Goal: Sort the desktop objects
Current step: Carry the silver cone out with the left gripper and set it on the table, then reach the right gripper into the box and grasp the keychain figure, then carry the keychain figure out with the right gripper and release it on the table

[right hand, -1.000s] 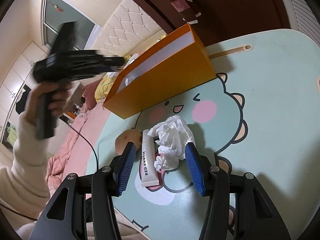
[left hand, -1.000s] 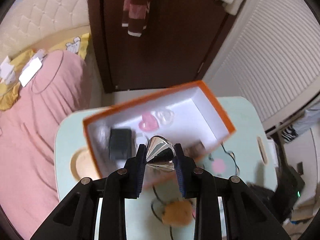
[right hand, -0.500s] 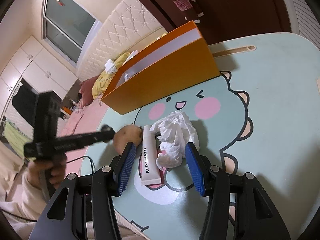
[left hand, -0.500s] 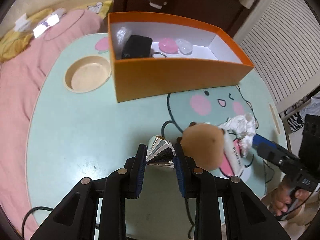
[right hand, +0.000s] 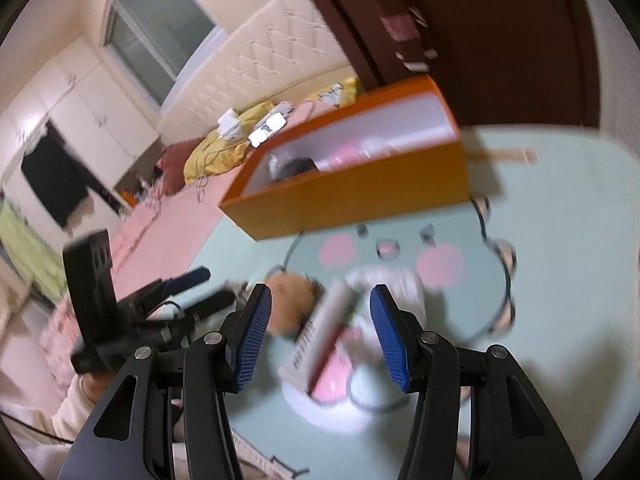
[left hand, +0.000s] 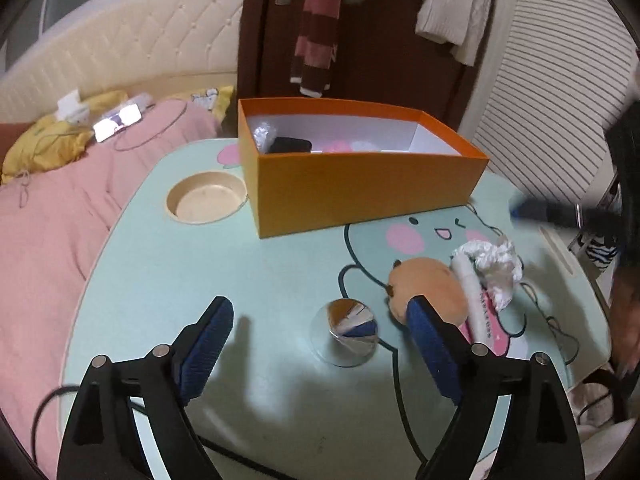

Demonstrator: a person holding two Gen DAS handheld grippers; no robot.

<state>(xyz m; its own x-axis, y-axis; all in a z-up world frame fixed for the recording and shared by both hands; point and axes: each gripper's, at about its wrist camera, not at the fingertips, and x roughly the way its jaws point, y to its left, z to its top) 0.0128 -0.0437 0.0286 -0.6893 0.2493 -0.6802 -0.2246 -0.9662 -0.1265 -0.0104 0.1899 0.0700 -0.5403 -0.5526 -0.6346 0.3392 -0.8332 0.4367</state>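
Since a second ago my left gripper (left hand: pixel 320 344) has swung from over the box (left hand: pixel 360 192) down to the table (left hand: pixel 168 280), and its jaws are opening, with the silver cone (left hand: pixel 352 326) lying free on the table between them, touched by neither pad. My right gripper (right hand: pixel 320 332) has lifted a little; its jaws hang half open above the tube (right hand: pixel 320 332) and tissue (right hand: pixel 400 284), gripping nothing. As I judge it, the sort is partly done: the box already holds a black item (left hand: pixel 290 145), a clear wrap and pink and pale pieces, while the cone, the plush (left hand: pixel 428 284), the tube and the tissue are all left out on the table. The box's near wall hides most of its floor. My right view is smeared by motion, so the tube's lettering is unreadable, and my right jaw covers part of the plush in the left view.
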